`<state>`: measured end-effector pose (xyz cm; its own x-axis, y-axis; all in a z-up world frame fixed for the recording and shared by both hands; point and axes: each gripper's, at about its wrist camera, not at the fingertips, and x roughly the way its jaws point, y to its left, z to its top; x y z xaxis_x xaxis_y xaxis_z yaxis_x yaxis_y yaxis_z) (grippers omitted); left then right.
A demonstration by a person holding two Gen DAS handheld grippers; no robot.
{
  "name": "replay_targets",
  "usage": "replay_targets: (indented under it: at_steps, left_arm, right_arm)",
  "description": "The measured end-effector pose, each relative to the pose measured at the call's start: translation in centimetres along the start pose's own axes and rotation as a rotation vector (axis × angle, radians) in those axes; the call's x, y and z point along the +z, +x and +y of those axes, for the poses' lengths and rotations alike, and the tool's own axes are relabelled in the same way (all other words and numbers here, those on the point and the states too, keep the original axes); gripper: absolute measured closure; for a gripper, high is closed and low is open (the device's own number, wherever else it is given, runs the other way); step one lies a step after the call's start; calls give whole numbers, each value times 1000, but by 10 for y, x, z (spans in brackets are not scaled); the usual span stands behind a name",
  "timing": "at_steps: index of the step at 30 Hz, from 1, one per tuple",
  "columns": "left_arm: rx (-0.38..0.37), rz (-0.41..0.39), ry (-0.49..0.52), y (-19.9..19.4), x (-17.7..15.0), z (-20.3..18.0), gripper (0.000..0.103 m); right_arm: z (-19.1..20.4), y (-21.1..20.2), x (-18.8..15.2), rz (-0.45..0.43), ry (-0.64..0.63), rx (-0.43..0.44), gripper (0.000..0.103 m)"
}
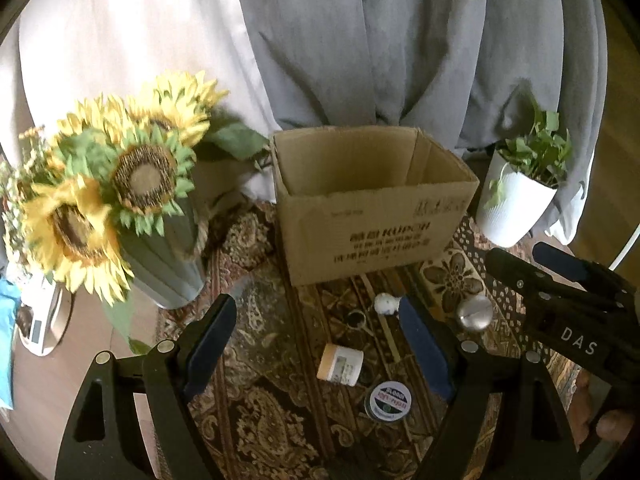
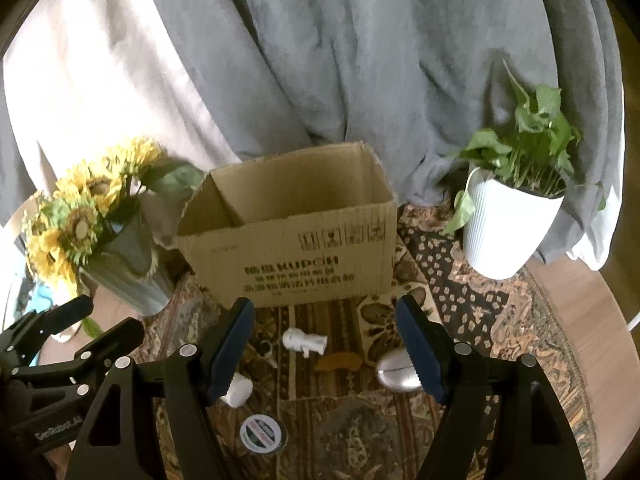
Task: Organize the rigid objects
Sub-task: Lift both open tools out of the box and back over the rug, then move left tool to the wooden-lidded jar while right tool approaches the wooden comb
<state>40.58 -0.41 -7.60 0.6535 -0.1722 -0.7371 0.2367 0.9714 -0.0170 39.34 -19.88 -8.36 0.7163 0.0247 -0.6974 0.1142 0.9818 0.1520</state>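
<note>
Two hand-held grippers hung over a patterned rug on the tabletop point(image 2: 592, 304), the left hand-held gripper point(image 1: 316, 324) and right hand-held gripper point(image 2: 326, 332) both wide open and empty. Below lay a white jar point(image 1: 340, 365), round tin point(image 1: 390, 400), white figurine point(image 2: 304, 342) and metal egg point(image 2: 396, 370), before an open cardboard box point(image 2: 292, 256)

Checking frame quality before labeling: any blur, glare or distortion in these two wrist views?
Left wrist view: sunflowers smeared by motion blur, box print soft, edges bent by the fisheye. Right wrist view: pale curtain blown out at the left, box print readable, metal egg showing a small highlight, rug in dim shade.
</note>
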Motion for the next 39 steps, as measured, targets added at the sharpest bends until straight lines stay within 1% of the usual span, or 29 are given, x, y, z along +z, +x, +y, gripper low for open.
replay_targets:
  at_steps: [14, 22, 31, 39]
  left_arm:
    - [12, 67, 0, 27, -26, -2, 19]
    - [12, 96, 12, 45, -40, -2, 20]
    - [5, 93, 31, 58, -53, -3, 19]
    - [1, 114, 65, 77, -63, -6, 20]
  right_arm:
    - [-3, 30, -28, 96, -27, 21, 29]
    - [-7, 50, -43, 148, -31, 47, 29]
    - [-6, 67, -55, 160, -55, 51, 29]
    - [-7, 82, -64, 170, -84, 33, 29]
